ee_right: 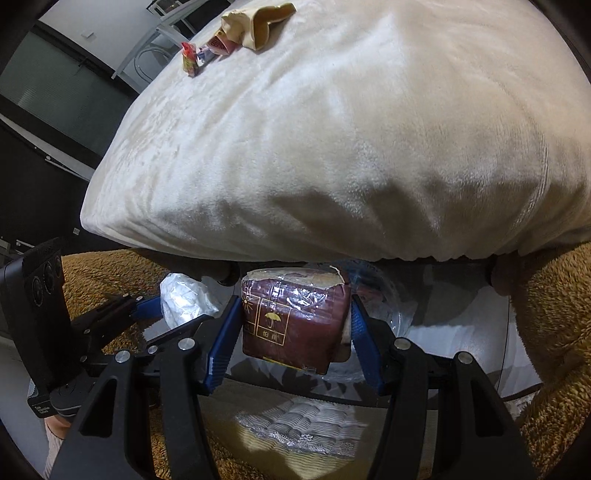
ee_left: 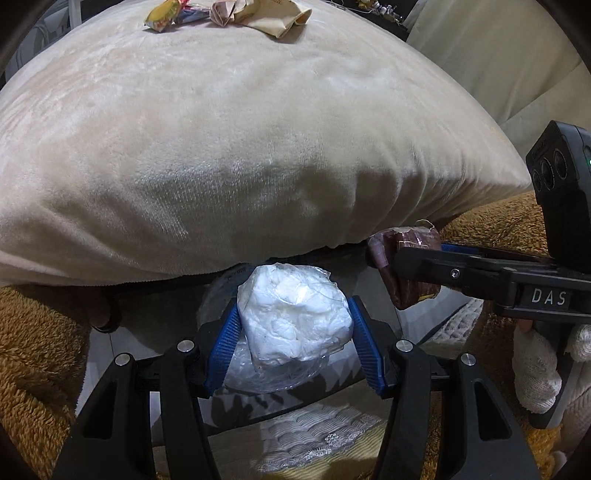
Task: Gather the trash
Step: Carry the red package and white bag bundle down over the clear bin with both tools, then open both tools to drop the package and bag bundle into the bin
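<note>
- My left gripper [ee_left: 293, 332] is clamped on a white crumpled wad in clear plastic [ee_left: 293, 317]; both blue pads press its sides, and it is lifted just below the near edge of the cream pillow [ee_left: 240, 147].
- My right gripper [ee_right: 295, 330] is clamped on a dark red foil packet [ee_right: 295, 325] with gold printed symbols and a torn tan top; it hangs just under the pillow's near edge too.
- From the left wrist view, the right gripper comes in from the right side, with the packet close beside the white wad, not touching as far as I can tell.
- At the pillow's far edge lie a crumpled tan paper bag [ee_left: 275, 18] and small colourful wrappers [ee_left: 173, 14], bunched close together.
- A brown fleece blanket [ee_right: 554, 314] lies under the pillow.
- A clear plastic sheet sits beneath both held items; I cannot tell what it is.
</note>
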`<state>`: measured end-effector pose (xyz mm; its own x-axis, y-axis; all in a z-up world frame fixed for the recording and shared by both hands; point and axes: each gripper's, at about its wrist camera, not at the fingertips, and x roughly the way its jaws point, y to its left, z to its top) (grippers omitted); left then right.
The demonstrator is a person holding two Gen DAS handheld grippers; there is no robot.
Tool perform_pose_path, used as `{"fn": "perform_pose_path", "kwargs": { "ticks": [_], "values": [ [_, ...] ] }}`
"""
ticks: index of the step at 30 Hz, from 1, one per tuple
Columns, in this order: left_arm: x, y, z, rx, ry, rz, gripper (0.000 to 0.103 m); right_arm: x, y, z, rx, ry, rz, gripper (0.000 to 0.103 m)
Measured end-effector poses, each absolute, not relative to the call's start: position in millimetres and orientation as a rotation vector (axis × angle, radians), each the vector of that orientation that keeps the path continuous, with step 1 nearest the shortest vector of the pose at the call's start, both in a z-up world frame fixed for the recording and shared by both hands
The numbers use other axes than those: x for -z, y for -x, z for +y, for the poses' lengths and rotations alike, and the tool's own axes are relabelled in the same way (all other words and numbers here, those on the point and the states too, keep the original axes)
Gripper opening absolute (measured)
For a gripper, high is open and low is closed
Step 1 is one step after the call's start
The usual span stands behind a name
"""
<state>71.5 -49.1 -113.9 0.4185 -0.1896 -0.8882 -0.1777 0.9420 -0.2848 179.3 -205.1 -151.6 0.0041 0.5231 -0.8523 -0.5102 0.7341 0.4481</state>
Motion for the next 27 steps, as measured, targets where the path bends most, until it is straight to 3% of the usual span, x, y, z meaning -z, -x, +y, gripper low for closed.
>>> {"fn": "perform_pose_path", "kwargs": {
  "ticks": [27],
  "values": [
    [158.8,-80.2,-55.3,-0.01,0.348,1.359,0.057,201.6,-187.4,-184.7,-0.705,0.061,1.536,0.058]
  ]
}}
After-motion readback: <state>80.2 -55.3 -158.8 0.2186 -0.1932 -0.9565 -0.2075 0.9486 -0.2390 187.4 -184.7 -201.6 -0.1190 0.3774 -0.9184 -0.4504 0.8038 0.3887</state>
